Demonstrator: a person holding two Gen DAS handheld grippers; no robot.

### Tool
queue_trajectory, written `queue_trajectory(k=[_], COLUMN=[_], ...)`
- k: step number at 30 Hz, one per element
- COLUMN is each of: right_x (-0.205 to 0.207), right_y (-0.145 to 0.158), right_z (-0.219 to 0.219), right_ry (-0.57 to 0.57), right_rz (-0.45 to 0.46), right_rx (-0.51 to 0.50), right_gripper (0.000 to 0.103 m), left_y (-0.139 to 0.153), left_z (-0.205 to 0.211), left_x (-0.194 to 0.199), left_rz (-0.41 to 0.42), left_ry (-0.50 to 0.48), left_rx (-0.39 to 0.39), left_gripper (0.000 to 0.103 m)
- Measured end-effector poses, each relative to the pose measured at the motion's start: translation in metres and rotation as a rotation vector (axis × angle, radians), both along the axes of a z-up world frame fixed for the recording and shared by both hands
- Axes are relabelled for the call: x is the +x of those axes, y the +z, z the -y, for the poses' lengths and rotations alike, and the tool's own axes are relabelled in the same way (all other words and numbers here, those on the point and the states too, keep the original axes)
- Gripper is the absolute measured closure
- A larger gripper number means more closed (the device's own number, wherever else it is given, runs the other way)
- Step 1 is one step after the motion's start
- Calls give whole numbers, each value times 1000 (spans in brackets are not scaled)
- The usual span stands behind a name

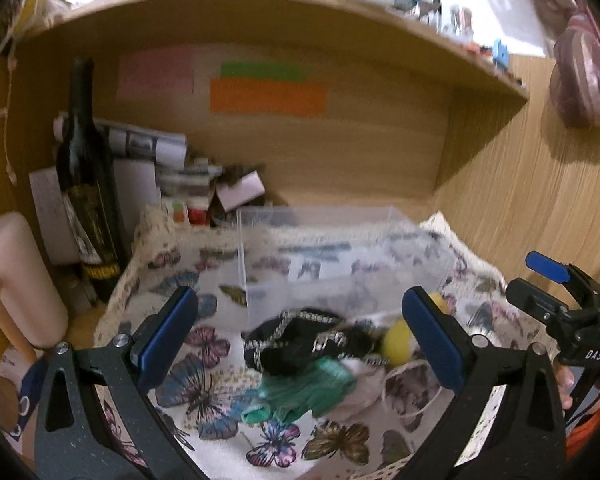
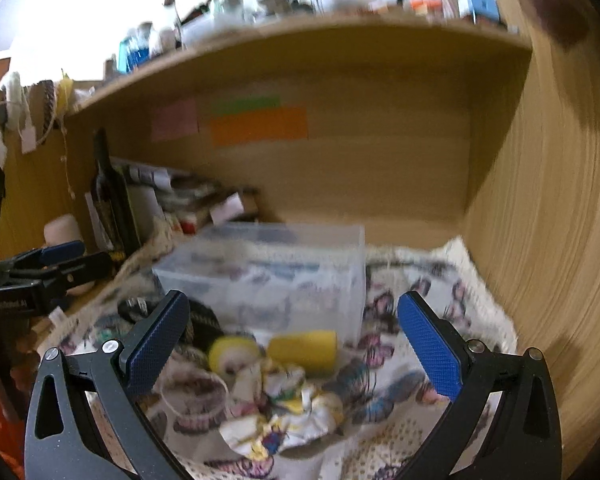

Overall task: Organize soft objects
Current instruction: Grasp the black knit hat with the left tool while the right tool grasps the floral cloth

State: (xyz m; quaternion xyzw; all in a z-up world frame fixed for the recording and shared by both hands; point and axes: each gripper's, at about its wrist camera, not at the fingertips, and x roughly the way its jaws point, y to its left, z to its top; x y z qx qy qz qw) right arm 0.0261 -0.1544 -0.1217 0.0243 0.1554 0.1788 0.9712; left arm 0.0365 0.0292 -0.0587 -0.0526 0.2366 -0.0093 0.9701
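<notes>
A pile of soft things lies on a butterfly-print cloth [image 1: 196,392] in front of a clear plastic box [image 1: 320,256]. In the left wrist view I see a black cloth with a patterned cord [image 1: 304,340], a green cloth [image 1: 308,392] and a yellow sponge [image 1: 396,342]. My left gripper [image 1: 300,336] is open above them, holding nothing. In the right wrist view the clear box [image 2: 268,276] stands behind a yellow sponge block [image 2: 304,350], a yellow-rimmed round sponge [image 2: 232,354] and a crumpled printed cloth [image 2: 284,416]. My right gripper [image 2: 292,344] is open and empty over them.
A dark wine bottle [image 1: 86,184], a pale cylinder [image 1: 20,280] and stacked boxes and papers [image 1: 204,192] crowd the left back of the wooden shelf nook. A wooden side wall [image 2: 540,240] rises on the right. The other gripper [image 1: 556,296] shows at the right edge.
</notes>
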Motion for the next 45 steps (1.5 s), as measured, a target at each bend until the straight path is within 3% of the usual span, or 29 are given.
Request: queue_trajectory(k=[3, 5, 9, 18, 25, 28, 29, 35, 45], right_x=[5, 8, 14, 24, 24, 24, 24, 19, 15], right_y=[-13, -20, -35, -54, -48, -46, -44, -30, 4], right_z=[0, -1, -6, -11, -6, -3, -3, 2, 6], right_ry=[17, 33, 72, 123, 103, 94, 92, 74, 38], right_rz=[-46, -82, -151, -237, -213, -200, -196, -136, -10], right_rx=[-10, -19, -42, -66, -52, -49, -48, -33, -39], right_gripper=[0, 6, 18, 53, 84, 89, 90, 93, 94], left_y=[-12, -19, -33, -48, -41, -38, -36, -21, 28], left_z=[-1, 0, 1, 6, 1, 0, 0, -7, -17], left_x=[6, 11, 24, 34, 41, 43, 44, 42, 32], left_rz=[-47, -85, -145, -182, -188, -187, -188, -157, -19], left_ry=[-18, -33, -44, -66, -76, -82, -81, -73, -69], left_rx=[-15, -19, -32, -7, -16, -15, -11, -17, -21], left_gripper=[4, 17, 20, 33, 59, 75, 86, 88, 89])
